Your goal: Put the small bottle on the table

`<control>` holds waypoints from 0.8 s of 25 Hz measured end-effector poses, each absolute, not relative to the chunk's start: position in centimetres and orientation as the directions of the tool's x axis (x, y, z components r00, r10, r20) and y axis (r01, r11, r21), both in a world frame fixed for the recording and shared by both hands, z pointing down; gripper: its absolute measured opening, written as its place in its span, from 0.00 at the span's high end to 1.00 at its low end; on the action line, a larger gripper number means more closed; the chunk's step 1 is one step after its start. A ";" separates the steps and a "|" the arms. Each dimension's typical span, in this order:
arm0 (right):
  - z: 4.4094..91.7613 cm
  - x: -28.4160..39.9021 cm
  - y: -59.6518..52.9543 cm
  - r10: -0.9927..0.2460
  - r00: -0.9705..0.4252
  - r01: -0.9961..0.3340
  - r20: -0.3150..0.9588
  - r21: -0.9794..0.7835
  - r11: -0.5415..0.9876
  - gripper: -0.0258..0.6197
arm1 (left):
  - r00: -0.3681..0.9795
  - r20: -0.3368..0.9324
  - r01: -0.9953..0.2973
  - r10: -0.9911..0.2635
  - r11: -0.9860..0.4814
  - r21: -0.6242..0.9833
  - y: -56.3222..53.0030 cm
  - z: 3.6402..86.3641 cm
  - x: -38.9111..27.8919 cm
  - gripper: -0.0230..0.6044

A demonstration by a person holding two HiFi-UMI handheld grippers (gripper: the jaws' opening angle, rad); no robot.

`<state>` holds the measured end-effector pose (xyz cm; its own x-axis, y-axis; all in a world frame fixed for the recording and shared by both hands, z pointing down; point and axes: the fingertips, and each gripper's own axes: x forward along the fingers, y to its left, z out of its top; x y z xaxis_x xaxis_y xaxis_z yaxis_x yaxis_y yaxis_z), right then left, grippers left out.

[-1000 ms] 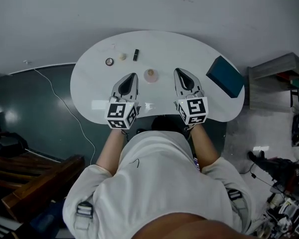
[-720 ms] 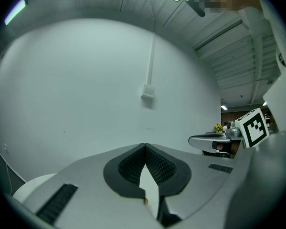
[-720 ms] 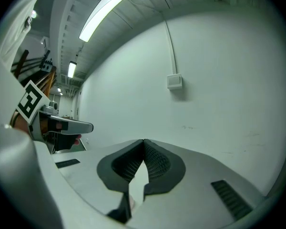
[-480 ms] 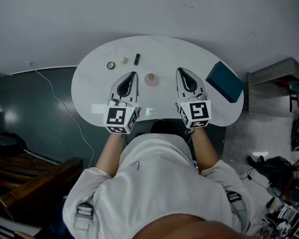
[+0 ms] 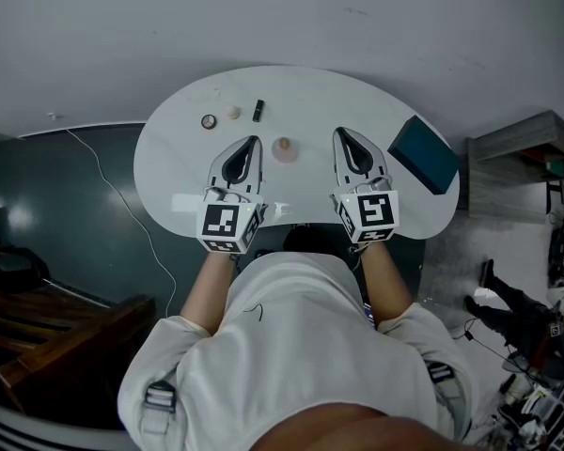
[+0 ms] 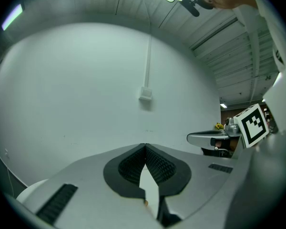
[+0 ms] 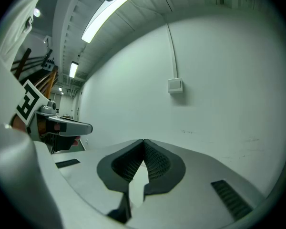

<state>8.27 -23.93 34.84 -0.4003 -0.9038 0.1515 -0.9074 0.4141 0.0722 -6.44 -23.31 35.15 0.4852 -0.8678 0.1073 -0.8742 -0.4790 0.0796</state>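
White counter (image 5: 376, 101), kidney-shaped, carries all items. The small bottle (image 5: 283, 146) sits on the counter near its middle, between the two claws and touching neither. The left claw (image 5: 254, 140) is pressed together at the tips, with nothing between them. The right claw (image 5: 339, 132) is likewise pressed together and empty. Both claws are held over the counter's near edge. Toward the far left edge lie a round ring (image 5: 208, 121), a pale lump (image 5: 232, 113) and a black stick (image 5: 258, 110), each apart. A dark teal box (image 5: 424, 154) lies at the right edge.

Bottle (image 5: 284, 147) on table (image 5: 357, 97) — box (image 5: 426, 154) to right.
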 end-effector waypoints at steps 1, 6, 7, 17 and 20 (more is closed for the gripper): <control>34.8 8.3 -23.9 -0.904 -0.400 -0.907 0.152 0.075 0.414 0.96 | 0.486 0.108 -0.874 -0.867 -0.480 0.079 -23.3 35.2 -6.4 0.94; 34.6 8.7 -23.7 -0.908 -0.393 -0.909 0.146 0.088 0.408 0.96 | 0.496 0.112 -0.868 -0.861 -0.489 0.082 -23.2 35.3 -5.7 0.94; 34.6 8.8 -23.7 -0.909 -0.391 -0.909 0.146 0.090 0.406 0.96 | 0.497 0.112 -0.868 -0.861 -0.490 0.082 -23.2 35.4 -5.6 0.94; 35.2 9.1 -23.3 -0.906 -0.388 -0.909 0.168 0.090 0.406 0.96 | 0.502 0.123 -0.865 -0.856 -0.494 0.087 -23.0 36.0 -5.3 0.94; 35.4 9.2 -23.2 -0.904 -0.390 -0.908 0.173 0.089 0.409 0.96 | 0.501 0.129 -0.865 -0.856 -0.493 0.090 -23.0 36.2 -5.3 0.94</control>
<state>9.15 -23.24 35.41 -0.3901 -0.9044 0.1730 -0.9083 0.4088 0.0889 -5.30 -23.01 36.23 0.5009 -0.8558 0.1294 -0.8654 -0.4929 0.0902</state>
